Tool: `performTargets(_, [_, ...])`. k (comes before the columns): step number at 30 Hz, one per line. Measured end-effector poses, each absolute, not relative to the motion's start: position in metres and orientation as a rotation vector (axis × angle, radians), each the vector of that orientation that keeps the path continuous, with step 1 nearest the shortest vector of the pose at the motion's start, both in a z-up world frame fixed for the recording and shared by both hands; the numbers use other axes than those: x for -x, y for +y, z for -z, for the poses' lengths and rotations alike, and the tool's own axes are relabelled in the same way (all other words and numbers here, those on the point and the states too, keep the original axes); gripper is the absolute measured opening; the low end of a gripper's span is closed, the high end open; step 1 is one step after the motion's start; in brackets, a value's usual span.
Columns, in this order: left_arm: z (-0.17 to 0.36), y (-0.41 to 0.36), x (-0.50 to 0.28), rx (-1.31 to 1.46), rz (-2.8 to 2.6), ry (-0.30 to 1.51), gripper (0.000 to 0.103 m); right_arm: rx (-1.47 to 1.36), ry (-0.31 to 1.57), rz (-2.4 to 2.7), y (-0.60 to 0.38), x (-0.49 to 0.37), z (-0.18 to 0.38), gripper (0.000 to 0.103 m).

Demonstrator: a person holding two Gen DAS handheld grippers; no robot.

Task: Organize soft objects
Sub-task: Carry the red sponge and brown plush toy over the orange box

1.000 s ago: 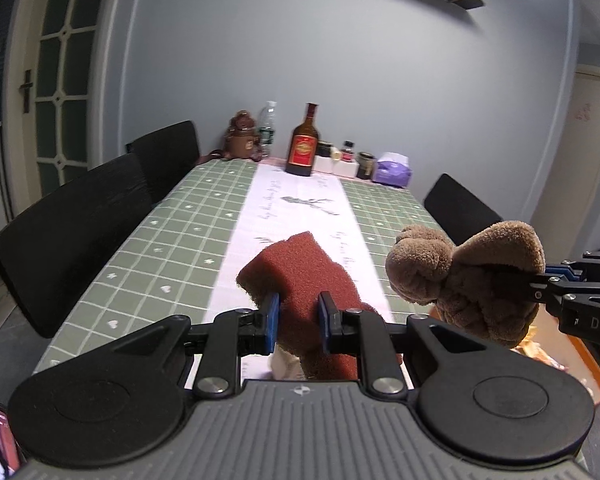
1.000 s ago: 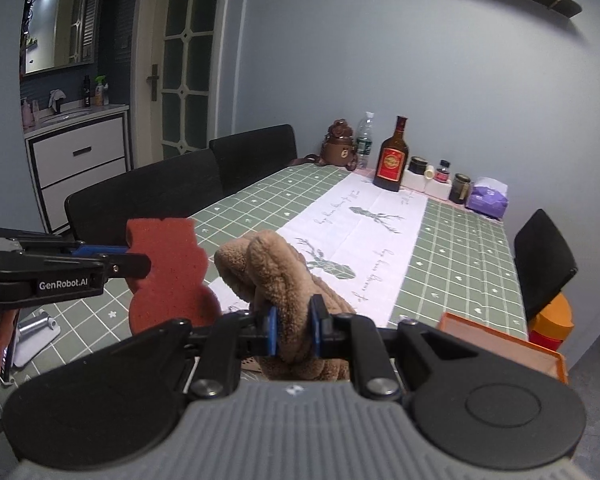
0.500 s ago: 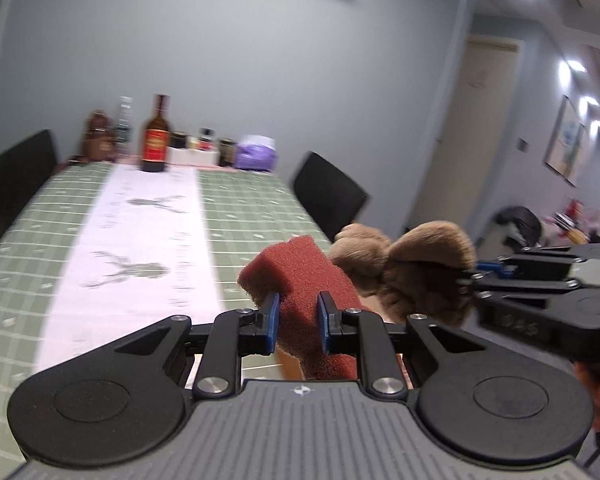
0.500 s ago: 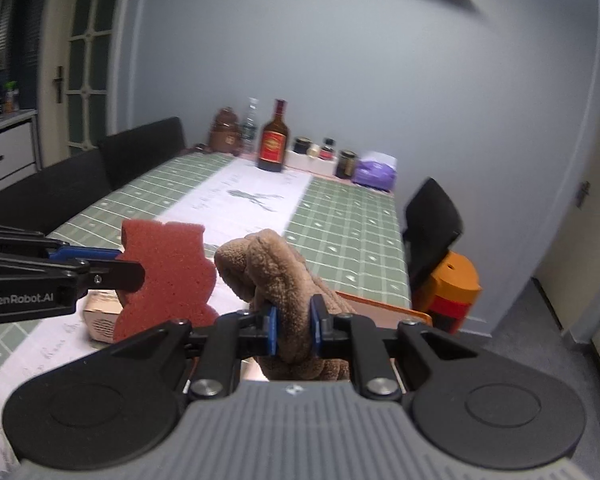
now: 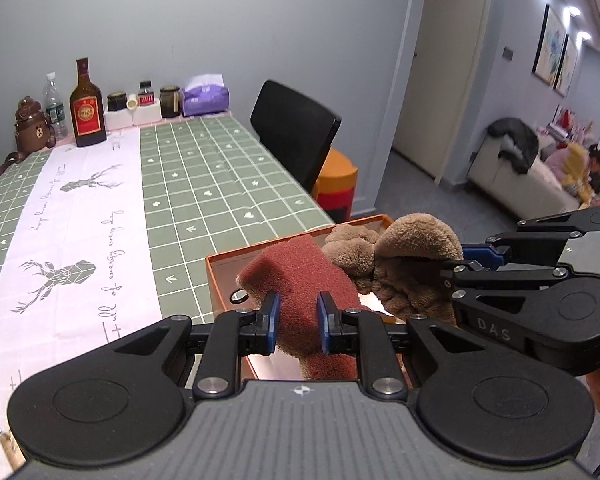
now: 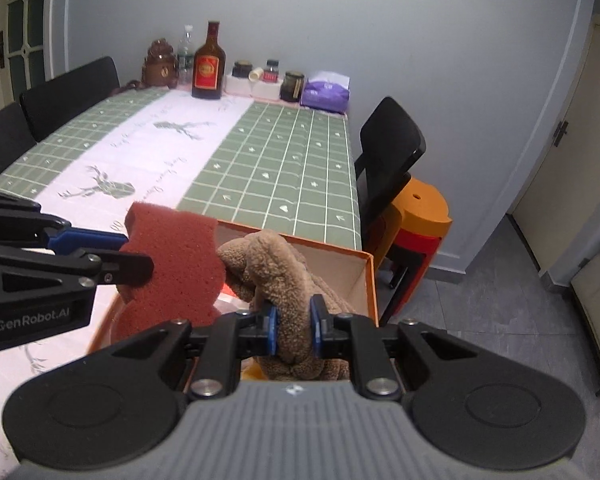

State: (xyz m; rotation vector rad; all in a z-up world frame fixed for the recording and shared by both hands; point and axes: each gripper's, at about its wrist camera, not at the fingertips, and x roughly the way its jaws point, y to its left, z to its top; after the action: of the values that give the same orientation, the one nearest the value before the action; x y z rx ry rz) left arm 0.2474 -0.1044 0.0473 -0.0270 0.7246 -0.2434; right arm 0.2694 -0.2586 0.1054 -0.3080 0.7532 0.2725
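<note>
My left gripper (image 5: 298,322) is shut on a red-brown sponge (image 5: 300,276), which also shows in the right wrist view (image 6: 172,256). My right gripper (image 6: 293,328) is shut on a brown plush toy (image 6: 276,276), seen from the left wrist too (image 5: 404,256). Both soft objects hang side by side, almost touching, just above an open orange box (image 5: 220,272) at the table's near right corner; its far wall (image 6: 340,264) shows in the right wrist view. Most of the box's inside is hidden behind the held objects.
The table has a green checked cloth (image 5: 204,184) with a white runner (image 5: 72,216). Bottles and jars (image 5: 86,108) and a purple tissue pack (image 5: 204,96) stand at the far end. A black chair (image 6: 388,152) and orange-red stools (image 6: 416,220) stand right of the table.
Both grippers have swung right and down with their objects, from over the table's middle to just above the orange box. Both grips are unchanged.
</note>
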Motion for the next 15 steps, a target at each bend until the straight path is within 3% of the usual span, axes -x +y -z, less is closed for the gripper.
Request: performTargets(15, [-0.009, -0.121, -0.277, -0.104, 0.240, 0.830, 0.023, 0.328, 0.878, -0.327, -0.246, -0.318, -0.040, 0.015])
